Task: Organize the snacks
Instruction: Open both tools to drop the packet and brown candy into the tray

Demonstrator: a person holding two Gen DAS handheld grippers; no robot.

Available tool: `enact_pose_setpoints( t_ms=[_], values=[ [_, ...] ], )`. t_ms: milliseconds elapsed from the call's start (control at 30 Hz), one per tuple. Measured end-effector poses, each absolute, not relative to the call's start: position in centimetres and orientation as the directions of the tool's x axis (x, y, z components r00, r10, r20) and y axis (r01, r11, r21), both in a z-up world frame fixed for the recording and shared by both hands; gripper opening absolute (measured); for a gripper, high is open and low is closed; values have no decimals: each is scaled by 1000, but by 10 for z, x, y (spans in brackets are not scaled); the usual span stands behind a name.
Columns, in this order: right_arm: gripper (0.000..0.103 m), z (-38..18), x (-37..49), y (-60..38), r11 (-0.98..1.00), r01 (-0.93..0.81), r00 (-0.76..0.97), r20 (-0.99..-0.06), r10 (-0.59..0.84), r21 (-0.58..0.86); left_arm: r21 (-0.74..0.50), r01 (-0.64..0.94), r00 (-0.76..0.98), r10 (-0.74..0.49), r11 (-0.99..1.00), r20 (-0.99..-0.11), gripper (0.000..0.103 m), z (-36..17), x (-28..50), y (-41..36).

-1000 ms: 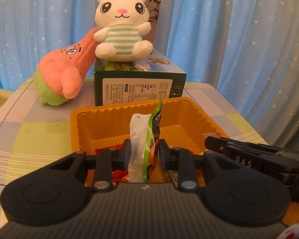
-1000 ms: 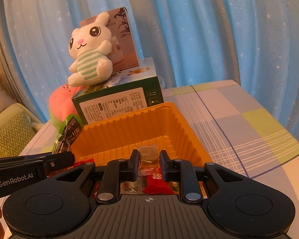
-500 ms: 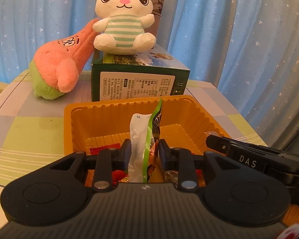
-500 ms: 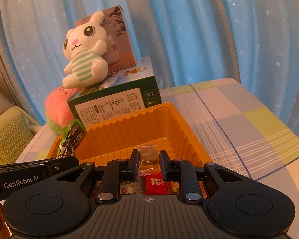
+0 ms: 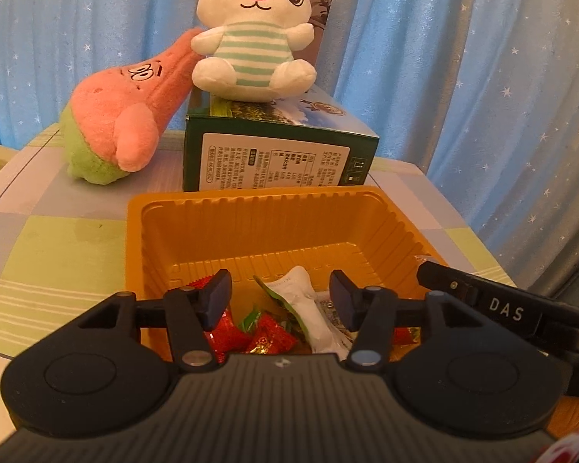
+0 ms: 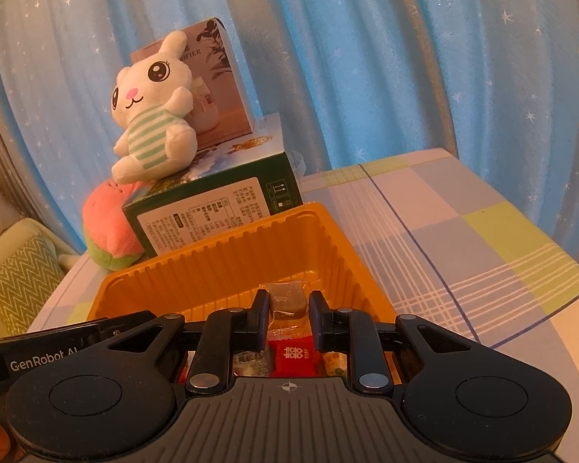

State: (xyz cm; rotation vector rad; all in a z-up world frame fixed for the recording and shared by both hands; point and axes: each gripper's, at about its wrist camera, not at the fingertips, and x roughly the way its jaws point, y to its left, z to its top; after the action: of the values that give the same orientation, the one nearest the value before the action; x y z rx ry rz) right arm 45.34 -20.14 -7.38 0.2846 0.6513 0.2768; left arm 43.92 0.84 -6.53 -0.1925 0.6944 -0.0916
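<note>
An orange plastic tray (image 5: 274, 208) sits on the table before me; it also shows in the right wrist view (image 6: 227, 254). My left gripper (image 5: 280, 297) is open above the tray's near end. A green and white snack packet (image 5: 308, 308) lies loose in the tray between its fingers, among red wrapped candies (image 5: 266, 341). My right gripper (image 6: 288, 310) is shut on a clear-wrapped brown snack (image 6: 285, 301), held over the tray. A red candy (image 6: 293, 355) lies below it.
A green box (image 5: 278, 154) stands behind the tray with a white striped bunny plush (image 5: 251, 34) on top. A pink and green plush (image 5: 123, 115) leans at the left. Blue star curtains (image 6: 405, 58) hang behind. The checked tablecloth (image 6: 463, 239) extends right.
My left gripper has opened and let go of the green and white packet, which has dropped into the tray. The right gripper still holds its snack.
</note>
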Motion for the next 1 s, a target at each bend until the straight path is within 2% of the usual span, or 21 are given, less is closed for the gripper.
enact_pose_setpoints(
  t_ms=[400,1000],
  values=[
    [22,-68,454,-199,913,-186,765,-529,366,363,-131,35,752,-112,991,-650,52,-65,439,4],
    [22,-63,457,-193,901,-215,769,-504,394,377,-109,40,746,-103,993,-658,52,-66,439,2]
  ],
)
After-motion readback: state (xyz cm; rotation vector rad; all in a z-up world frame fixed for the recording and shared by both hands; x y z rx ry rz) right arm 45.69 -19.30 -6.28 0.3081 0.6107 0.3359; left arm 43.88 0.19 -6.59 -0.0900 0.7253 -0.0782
